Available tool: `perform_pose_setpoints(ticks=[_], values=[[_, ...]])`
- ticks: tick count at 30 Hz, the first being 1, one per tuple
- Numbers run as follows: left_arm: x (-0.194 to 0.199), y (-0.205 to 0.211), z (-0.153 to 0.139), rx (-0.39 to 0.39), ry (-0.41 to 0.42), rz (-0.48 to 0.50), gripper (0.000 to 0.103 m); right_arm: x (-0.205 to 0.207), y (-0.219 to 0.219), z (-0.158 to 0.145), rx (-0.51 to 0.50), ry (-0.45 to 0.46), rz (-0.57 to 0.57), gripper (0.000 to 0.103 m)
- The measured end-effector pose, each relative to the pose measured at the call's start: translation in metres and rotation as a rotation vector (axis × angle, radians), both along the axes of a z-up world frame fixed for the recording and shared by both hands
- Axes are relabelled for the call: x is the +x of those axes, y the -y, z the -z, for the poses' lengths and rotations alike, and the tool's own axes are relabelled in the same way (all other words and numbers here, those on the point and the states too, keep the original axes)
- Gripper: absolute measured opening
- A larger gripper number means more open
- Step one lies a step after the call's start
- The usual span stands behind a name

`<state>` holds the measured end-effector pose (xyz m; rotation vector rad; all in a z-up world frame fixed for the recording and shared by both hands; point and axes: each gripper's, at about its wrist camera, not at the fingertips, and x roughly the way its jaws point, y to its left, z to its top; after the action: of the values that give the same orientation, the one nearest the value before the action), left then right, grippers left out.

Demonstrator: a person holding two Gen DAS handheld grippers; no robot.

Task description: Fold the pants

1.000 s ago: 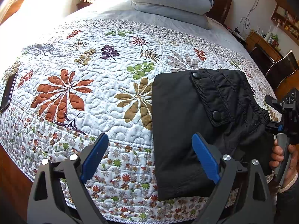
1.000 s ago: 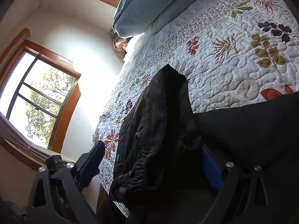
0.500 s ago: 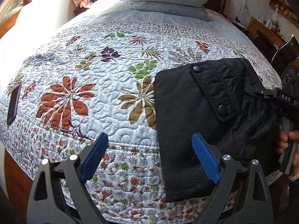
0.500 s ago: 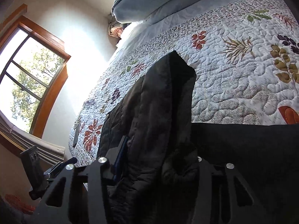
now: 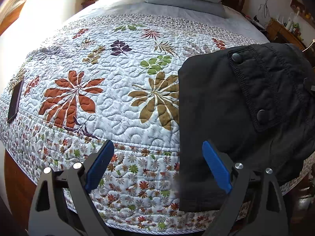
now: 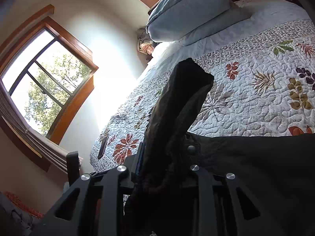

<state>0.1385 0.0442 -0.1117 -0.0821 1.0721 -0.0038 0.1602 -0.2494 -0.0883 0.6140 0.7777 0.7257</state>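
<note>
I see the pants [image 5: 236, 106] lying already folded into a thick black packet on the near right part of the bed [image 5: 118, 98], with the near end hanging a little over the edge of the quilt. My right hand-held gripper [image 6: 163, 167] is closing its jaws on a bunch of the cloth at the right side of the packet; the fabric fills the gap between the fingers and stands up in front of the camera like a ridge. I think I hold it this way to lift that side and turn it over toward the left for one more fold, because a thick bundle needs a firm pinch so that the layers do not slip apart. My left hand-held gripper [image 5: 157, 169] is wide open and holds nothing; it hangs above the near edge of the bed, its right finger [image 5: 215, 167] over the near left corner of the pants, whether touching I cannot tell. I judge it waits there to press or catch this corner. A phone [image 5: 15, 101] lies at the far left, well apart.
</note>
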Motion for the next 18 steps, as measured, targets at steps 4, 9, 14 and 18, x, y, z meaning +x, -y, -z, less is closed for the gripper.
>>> perform_pose_setpoints(ticks=[4,9,14,18], values=[[-0.001,0.006,-0.005,-0.004,0.008,0.007,0.091,-0.020,0.031,-0.011,0.021,0.031,0.057,0.027],[-0.004,0.024,-0.026,-0.010,0.069,0.038,0.091,-0.044,0.080,-0.007,0.021,0.015,0.148,0.027],[-0.005,0.045,-0.046,0.015,0.125,0.086,0.091,-0.057,0.117,0.013,0.005,-0.042,0.231,0.027],[-0.004,0.058,-0.052,0.026,0.140,0.110,0.091,-0.062,0.132,0.037,0.017,-0.088,0.269,0.027]])
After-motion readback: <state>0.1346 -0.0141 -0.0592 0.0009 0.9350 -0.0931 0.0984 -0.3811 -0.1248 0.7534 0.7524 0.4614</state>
